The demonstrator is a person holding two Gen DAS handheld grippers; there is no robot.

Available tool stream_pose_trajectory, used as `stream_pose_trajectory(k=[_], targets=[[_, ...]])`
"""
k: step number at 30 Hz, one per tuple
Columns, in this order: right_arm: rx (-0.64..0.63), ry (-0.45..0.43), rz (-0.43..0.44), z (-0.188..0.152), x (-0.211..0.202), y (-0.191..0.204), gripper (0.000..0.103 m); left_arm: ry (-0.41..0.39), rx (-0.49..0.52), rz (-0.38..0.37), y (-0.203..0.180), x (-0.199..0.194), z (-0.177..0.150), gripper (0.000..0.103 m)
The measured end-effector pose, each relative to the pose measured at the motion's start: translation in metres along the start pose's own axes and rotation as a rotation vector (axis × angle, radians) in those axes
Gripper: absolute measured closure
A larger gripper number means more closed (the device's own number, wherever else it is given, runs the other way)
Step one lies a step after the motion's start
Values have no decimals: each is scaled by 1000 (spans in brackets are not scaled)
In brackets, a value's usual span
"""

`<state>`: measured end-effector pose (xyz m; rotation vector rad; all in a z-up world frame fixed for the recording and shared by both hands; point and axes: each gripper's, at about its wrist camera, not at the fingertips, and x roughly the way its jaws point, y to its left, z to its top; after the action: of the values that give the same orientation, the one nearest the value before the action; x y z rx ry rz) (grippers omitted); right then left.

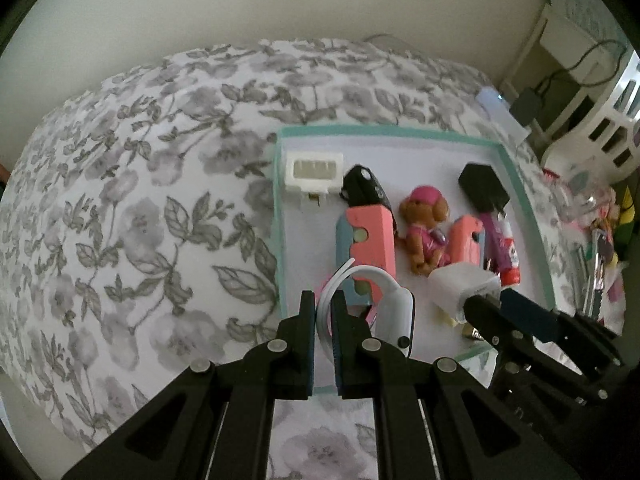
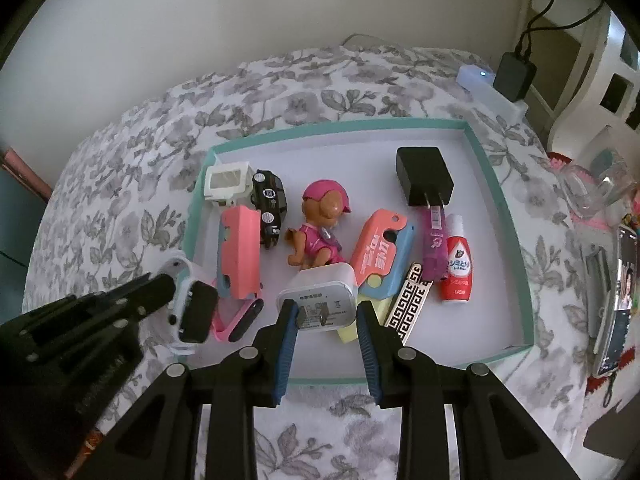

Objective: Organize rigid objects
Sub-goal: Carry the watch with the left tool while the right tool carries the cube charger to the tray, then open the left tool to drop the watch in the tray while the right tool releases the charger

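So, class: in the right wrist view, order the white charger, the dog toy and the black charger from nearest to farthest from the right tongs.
1. White charger, between the right tongs.
2. Dog toy, mid-tray, just beyond.
3. Black charger, far right of the tray.

Pink band [image 2: 240, 320]: largely hidden behind the white watch [image 2: 192, 308] and a pink-and-blue case [image 2: 238, 248]. Yellow item [image 2: 348, 334]: mostly covered by the white charger [image 2: 320, 292], kind unclear. Red bottle [image 2: 456, 268]: label print too small to read. Clutter at the right edge [image 2: 612, 292]: cut off, indistinct.
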<state>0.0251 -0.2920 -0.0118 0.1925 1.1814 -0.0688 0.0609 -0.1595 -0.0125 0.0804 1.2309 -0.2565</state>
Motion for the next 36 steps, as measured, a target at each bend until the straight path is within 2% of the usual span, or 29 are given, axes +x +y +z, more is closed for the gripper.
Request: stream_pose_trajectory(k=[12,14,17,18,19,27,30,32,33,34,36], targets=[[-21,25,-16,-2,8,3,70,52,50,55,-10,18,-7,94],[-25,25,-18,-2,8,4,70,63,43,46,-9,21,-8,94],[-32,22,-22,-2,7,6,70,61,37,35,-7,19,-8,80],[-33,21,-22,-2,7,6,70,51,40,41,-7,16,-8,68],[-32,17,-25,-3,6,6,70,44,40,45,-7,15,-8,61],[-48,13,-35,-8,5,9,70,36,-22,32,10,4,-9,46],[-57,9,-39,-11,5,11,70,24,-63,48,23,-1,-10,35],[-62,6,-36,-13,4,12,65,13,-92,73,33,-4,-12,30],[-67,5,-38,-14,5,14,56,12,-99,81,36,-4,-12,27],[-71,3,-44,-15,5,15,48,12,-111,96,41,-4,-13,20],[-82,-4,-59,-17,5,17,47,16,-128,113,49,-4,-16,15]])
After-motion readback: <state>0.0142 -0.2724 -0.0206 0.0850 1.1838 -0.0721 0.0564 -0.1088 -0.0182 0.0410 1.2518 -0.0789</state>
